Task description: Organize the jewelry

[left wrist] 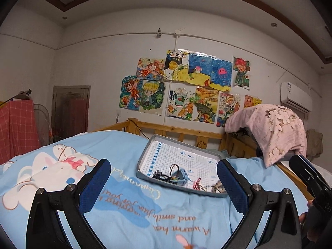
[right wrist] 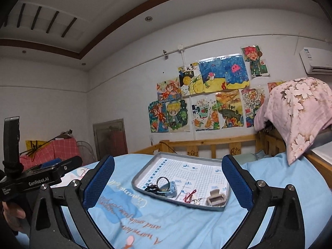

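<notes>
A grey tray (left wrist: 145,151) (right wrist: 143,170) lined with grid paper lies on the blue bedspread. Along its near edge lie black hair ties (right wrist: 160,181), a light blue watch (left wrist: 181,175) (right wrist: 171,188), a red string piece (left wrist: 197,183) (right wrist: 189,196), small metal earrings (right wrist: 197,201) and a beige hair claw (right wrist: 215,199), partly hidden in the left wrist view. My left gripper (left wrist: 164,183) is open and empty, held short of the tray. My right gripper (right wrist: 168,181) is open and empty, also short of the tray.
A wooden bed rail (right wrist: 207,143) runs behind the tray. A pink floral blanket (right wrist: 298,112) hangs over the rail at right. Drawings (left wrist: 182,87) cover the wall. The left gripper's body (right wrist: 37,176) sits left of the right one.
</notes>
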